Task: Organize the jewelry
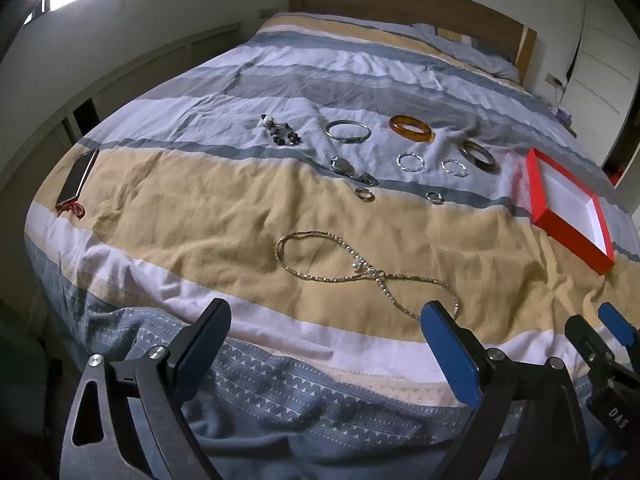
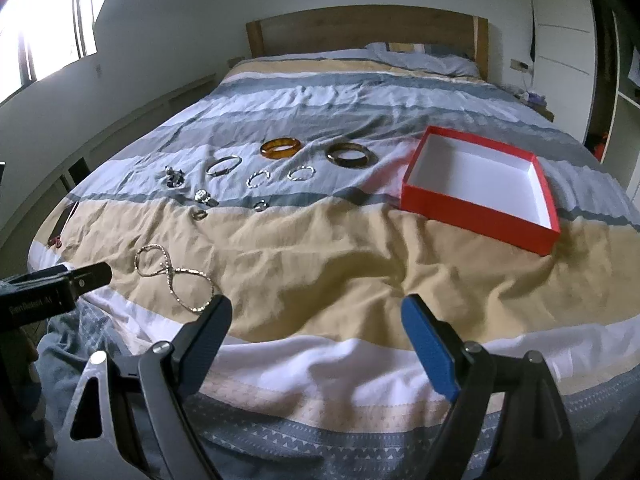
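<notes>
Both claws are hovering spread and empty at the bed's near edge; the necklace [image 1: 360, 272] is lying just ahead of the left gripper [image 1: 324, 328] — nearer it than the right gripper [image 2: 316, 324] — long axis running crosswise.

Left tool [image 1: 326, 322]: black angular arms, silver round screws at the pivots, one finger faced black, the other bright blue. Right tool [image 2: 316, 318]: same build, black textured pad and blue pad. White lettering marks each tool's black side housing.
</notes>
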Demonstrator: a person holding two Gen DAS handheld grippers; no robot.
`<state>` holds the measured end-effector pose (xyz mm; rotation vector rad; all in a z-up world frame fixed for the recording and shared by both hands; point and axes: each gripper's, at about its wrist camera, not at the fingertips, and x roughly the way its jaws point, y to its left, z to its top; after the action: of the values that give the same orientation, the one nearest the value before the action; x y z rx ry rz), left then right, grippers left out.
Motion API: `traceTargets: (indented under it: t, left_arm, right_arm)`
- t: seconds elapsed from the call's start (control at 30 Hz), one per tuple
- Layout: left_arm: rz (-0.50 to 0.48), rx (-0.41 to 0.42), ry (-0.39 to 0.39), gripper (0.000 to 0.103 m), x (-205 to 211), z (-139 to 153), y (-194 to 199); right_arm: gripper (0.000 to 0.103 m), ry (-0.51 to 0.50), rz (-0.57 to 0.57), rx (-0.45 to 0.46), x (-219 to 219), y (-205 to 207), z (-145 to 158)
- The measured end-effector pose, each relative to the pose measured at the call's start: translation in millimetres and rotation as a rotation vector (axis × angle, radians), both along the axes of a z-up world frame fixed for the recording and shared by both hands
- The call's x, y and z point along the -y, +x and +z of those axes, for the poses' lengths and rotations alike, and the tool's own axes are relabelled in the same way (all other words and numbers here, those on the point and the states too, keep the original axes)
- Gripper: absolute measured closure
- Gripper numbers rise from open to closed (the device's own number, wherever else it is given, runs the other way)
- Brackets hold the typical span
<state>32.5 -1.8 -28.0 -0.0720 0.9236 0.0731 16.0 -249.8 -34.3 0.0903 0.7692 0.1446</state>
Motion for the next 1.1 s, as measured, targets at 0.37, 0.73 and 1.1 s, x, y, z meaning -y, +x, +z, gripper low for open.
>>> traceTargets:
  t: [0.37, 0.73, 1.1]
  left_arm:
    - [0.002, -0.030, 0.014, 0.008, 18, -6, 7]
    - [0.004, -0.038, -0.003, 0.008, 26, -11, 17]
    - [0.020, -0.063, 0.004, 0.009, 24, -21, 25]
  right_arm:
    - [0.016, -0.002, 0.030, -0.042, 5, 11, -14]
    - [0.016, -0.034, 0.069, -0.055, 1, 18, -16]
    - [0.017, -0.025, 0.082, -0.055, 0, 24, -19]
